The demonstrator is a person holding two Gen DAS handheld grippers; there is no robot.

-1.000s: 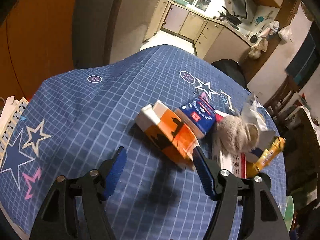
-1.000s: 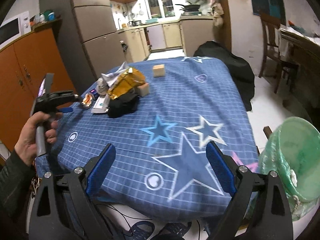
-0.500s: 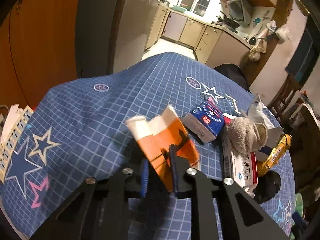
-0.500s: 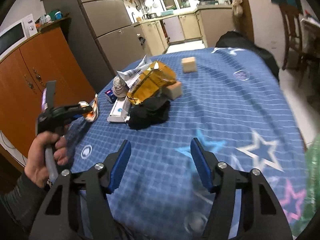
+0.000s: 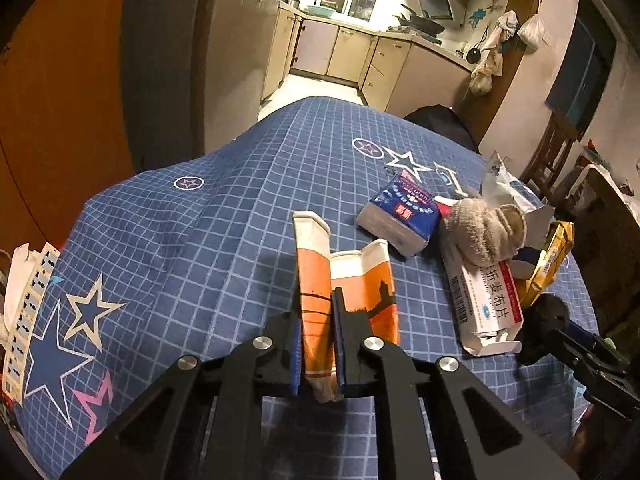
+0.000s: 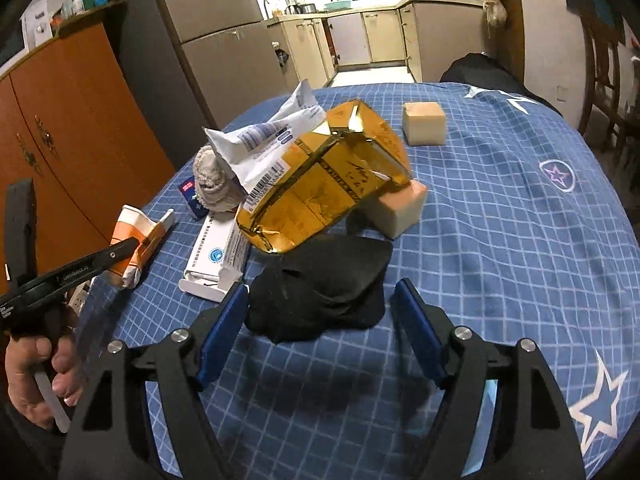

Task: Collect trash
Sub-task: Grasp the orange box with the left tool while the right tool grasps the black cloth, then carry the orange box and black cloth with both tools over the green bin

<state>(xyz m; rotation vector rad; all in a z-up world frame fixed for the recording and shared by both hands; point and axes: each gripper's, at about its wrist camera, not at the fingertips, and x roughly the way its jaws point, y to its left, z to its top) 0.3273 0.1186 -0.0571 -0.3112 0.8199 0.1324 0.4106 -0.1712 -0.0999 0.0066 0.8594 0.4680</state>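
My left gripper (image 5: 317, 340) is shut on a flattened orange and white carton (image 5: 316, 276), lifted a little above the blue star tablecloth (image 5: 200, 248). The carton also shows in the right wrist view (image 6: 134, 236). My right gripper (image 6: 318, 312) is open, its fingers either side of a crumpled black cloth (image 6: 320, 288). Behind the cloth lie a gold foil bag (image 6: 324, 176), a white toothpaste box (image 6: 218, 256), a white plastic pouch (image 6: 264, 140), a beige rolled sock (image 6: 210, 180) and a blue box (image 5: 400, 212).
Two tan foam blocks (image 6: 424, 124) (image 6: 402, 208) sit on the cloth. An orange cabinet (image 6: 64, 128) and a grey fridge (image 6: 216, 32) stand to the left. A wooden chair (image 6: 604, 56) stands at the right. A white power strip (image 5: 24, 312) lies at the table's left edge.
My left gripper closed on the orange carton and lifted it. My right gripper moved forward across the table and now has its fingers around the black cloth.
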